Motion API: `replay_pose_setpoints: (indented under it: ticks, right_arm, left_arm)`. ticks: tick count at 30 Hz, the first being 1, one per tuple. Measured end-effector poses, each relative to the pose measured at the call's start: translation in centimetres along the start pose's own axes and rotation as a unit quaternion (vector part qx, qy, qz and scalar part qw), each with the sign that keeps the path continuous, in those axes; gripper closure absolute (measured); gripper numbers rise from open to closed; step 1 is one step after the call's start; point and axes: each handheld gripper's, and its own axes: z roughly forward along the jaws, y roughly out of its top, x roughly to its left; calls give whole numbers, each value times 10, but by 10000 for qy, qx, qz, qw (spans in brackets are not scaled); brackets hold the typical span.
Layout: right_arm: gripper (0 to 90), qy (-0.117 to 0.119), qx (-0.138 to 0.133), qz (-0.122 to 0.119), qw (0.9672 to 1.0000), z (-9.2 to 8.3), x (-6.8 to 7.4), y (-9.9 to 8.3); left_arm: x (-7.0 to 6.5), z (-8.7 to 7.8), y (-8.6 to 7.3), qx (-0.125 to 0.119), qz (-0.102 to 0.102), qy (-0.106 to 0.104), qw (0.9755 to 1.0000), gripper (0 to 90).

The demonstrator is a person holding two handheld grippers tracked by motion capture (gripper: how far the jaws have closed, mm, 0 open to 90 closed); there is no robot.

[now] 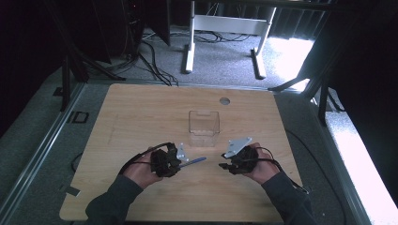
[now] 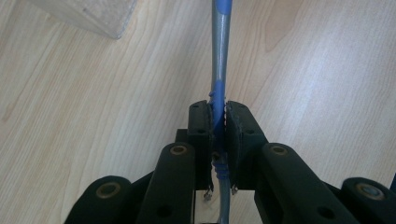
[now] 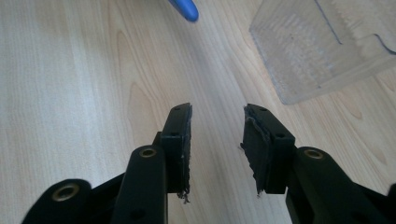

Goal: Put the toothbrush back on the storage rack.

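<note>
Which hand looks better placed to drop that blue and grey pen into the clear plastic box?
Probably the left: the left gripper is shut on the blue and grey pen, near the clear plastic box. The right gripper is open, holding nothing.

Grippers: 2, left gripper point(image 1: 180, 161) and right gripper point(image 1: 224, 165)
Hands: 2, left hand point(image 1: 141, 171) and right hand point(image 1: 264, 169), one per gripper
Pens: 1, blue-grey pen point(image 2: 219, 65)
Clear containers: 1, clear plastic box point(image 1: 204, 127)
Tables: 1, wooden table point(image 1: 141, 112)
Table holes: 1, round hole point(image 1: 225, 101)
</note>
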Motion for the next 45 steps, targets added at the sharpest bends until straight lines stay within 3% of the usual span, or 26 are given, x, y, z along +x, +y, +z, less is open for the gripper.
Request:
replay_pose_setpoints:
  ticks: [24,35,45]
  right_arm:
    - [638,608,13,-326,9976,15,14,7]
    - [708,942,-100,-451,9945,20,17,8]
    - [745,1076,-163,-557,9925,22,19,9]
  left_arm:
    - [-24,13,20,133,631,-139,9978,813]
    - [-25,12,21,50,713,-198,9972,813]
    - [-27,13,23,81,823,-248,9963,813]
